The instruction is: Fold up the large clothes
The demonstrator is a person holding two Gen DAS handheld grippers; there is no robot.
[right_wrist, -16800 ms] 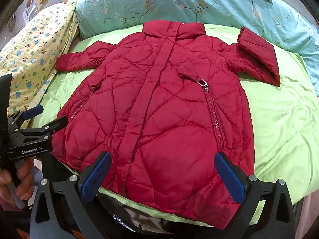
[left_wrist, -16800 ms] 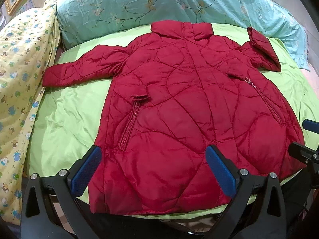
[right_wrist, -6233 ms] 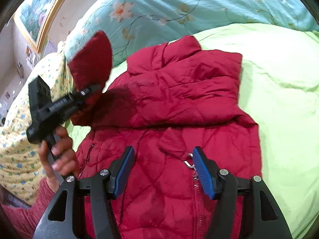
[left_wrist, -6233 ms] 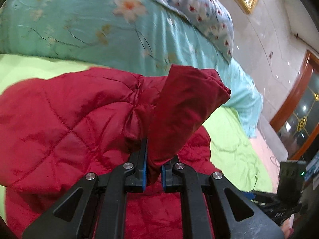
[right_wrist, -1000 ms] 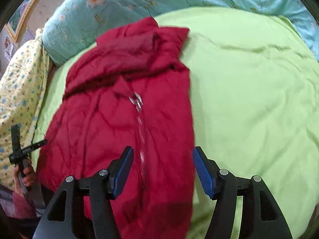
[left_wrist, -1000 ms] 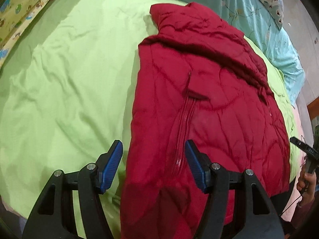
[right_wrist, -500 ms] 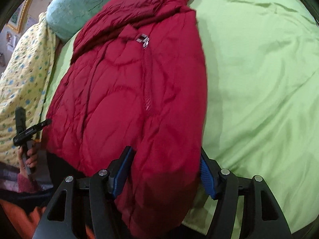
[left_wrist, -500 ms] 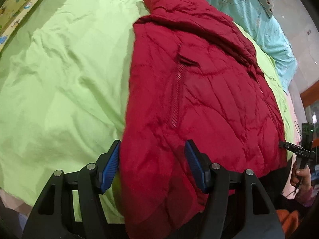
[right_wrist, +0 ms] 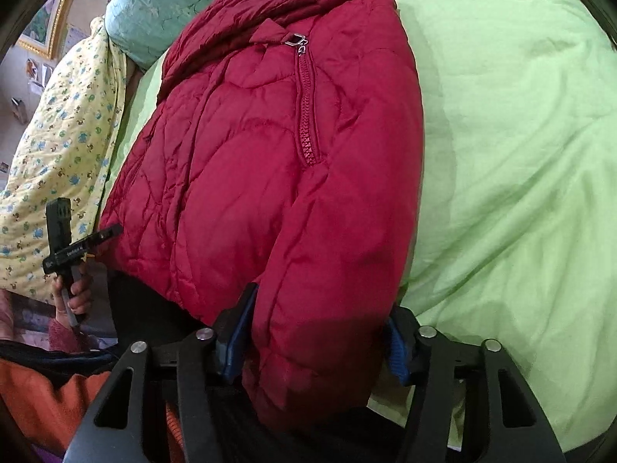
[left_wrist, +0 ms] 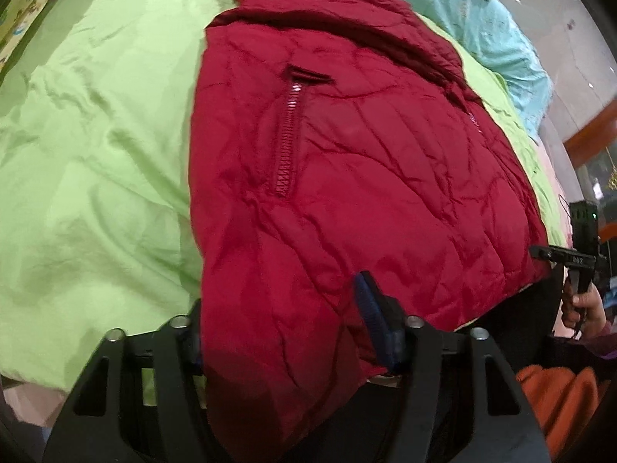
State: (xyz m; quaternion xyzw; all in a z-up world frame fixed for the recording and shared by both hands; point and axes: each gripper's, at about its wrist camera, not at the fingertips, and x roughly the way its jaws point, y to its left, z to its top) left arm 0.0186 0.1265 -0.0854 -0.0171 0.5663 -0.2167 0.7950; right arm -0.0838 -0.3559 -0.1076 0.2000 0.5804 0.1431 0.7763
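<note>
A red quilted jacket (left_wrist: 347,154) lies with its sleeves folded in on a green sheet (left_wrist: 96,135), its hem at the bed's near edge. In the left wrist view my left gripper (left_wrist: 281,301) straddles the hem's left corner. Its jaws are closing, the right blue pad (left_wrist: 370,316) dents the fabric, and the other pad is hidden behind it. In the right wrist view the jacket (right_wrist: 250,154) shows its pocket zip. My right gripper (right_wrist: 320,308) straddles the hem's right corner, its jaws closing too, with both pads against the puffy fabric.
A teal floral quilt (left_wrist: 501,31) lies at the head of the bed and a yellow patterned quilt (right_wrist: 58,135) along its left side. Green sheet (right_wrist: 520,154) spreads to the jacket's right. A person's hand (right_wrist: 73,293) and orange clothing (left_wrist: 559,393) show at the bed's near edge.
Both grippers have come down to the jacket's near hem. Their jaws, wide apart before, have narrowed around the two bottom corners, bunching the fabric.
</note>
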